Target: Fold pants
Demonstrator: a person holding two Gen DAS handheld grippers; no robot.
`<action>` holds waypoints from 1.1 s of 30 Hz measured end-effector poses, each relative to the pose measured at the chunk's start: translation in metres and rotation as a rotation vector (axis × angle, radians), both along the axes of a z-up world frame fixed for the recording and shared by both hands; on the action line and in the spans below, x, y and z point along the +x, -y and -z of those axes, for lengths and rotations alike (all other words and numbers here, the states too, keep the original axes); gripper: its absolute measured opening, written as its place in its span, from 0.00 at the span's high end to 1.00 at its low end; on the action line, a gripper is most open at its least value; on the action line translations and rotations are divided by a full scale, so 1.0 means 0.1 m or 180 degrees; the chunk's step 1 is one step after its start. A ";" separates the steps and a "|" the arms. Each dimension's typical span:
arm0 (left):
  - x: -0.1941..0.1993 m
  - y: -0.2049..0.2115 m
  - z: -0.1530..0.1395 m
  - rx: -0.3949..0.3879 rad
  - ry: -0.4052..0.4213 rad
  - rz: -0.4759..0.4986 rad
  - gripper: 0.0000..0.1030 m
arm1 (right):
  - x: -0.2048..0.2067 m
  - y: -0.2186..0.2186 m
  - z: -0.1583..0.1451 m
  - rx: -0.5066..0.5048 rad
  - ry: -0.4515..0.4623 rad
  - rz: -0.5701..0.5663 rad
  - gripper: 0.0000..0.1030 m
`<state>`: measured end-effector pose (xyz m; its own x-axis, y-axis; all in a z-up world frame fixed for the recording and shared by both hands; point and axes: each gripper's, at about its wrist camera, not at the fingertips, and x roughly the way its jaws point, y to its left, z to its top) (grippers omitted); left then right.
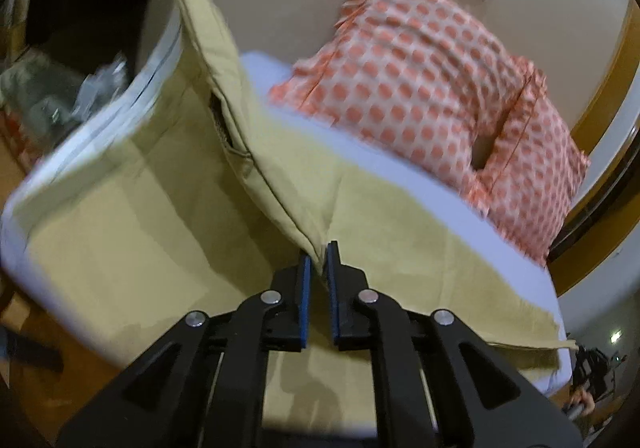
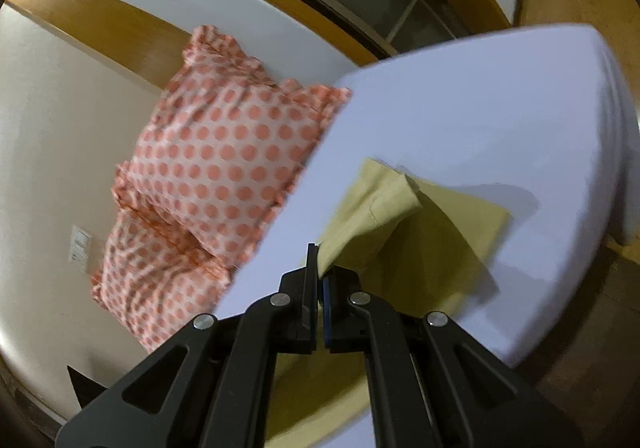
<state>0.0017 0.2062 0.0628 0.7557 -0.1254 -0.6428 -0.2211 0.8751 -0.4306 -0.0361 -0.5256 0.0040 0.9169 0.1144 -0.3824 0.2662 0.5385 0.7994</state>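
Both tongs are pinched nearly closed on cloth: the left tongs (image 1: 317, 266) clamp a lifted fold of the pale khaki cotton pants (image 1: 160, 232), and the right tongs (image 2: 320, 268) grip another raised edge of them, probably so the held part can be carried over the rest. Most of the pants lie spread on the white-sheeted bed (image 2: 460, 107). Beyond, two orange polka-dot pillows (image 1: 420, 79) lean against the wall at the bed's far edge.
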 end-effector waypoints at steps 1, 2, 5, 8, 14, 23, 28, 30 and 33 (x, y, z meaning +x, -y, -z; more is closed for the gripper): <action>-0.09 -0.01 0.06 -0.0014 -0.0044 -0.0022 0.93 | -0.02 0.01 0.07 0.0010 -0.0057 0.0020 0.98; -0.20 -0.01 0.16 -0.0047 -0.0085 -0.0038 0.93 | -0.03 0.03 0.13 0.0007 -0.0112 0.0037 0.98; -0.35 -0.07 0.29 -0.0132 -0.0116 -0.0057 0.93 | -0.06 0.05 0.28 0.0033 -0.0224 0.0073 0.98; -0.43 -0.05 0.40 -0.0135 -0.0124 -0.0059 0.92 | -0.11 0.06 0.33 0.0004 -0.0273 0.0089 0.98; -0.59 -0.03 0.46 -0.0097 -0.0041 -0.0035 0.88 | -0.28 0.11 0.29 -0.0189 -0.0472 0.0270 0.53; -0.88 -0.02 0.42 -0.0014 0.0065 -0.0042 0.62 | -0.36 0.13 0.26 -0.0621 -0.0490 0.0646 0.45; -0.90 0.00 0.43 -0.0089 0.0089 0.0007 0.60 | -0.25 -0.09 0.31 -0.0640 -0.0296 0.0253 0.59; -0.88 0.04 0.41 -0.0104 0.0115 0.0039 0.59 | -0.20 -0.20 0.33 -0.0664 -0.0240 0.0078 0.64; -0.87 0.07 0.38 -0.0107 0.0156 0.0076 0.57 | -0.12 -0.35 0.33 -0.0850 -0.0196 -0.0034 0.79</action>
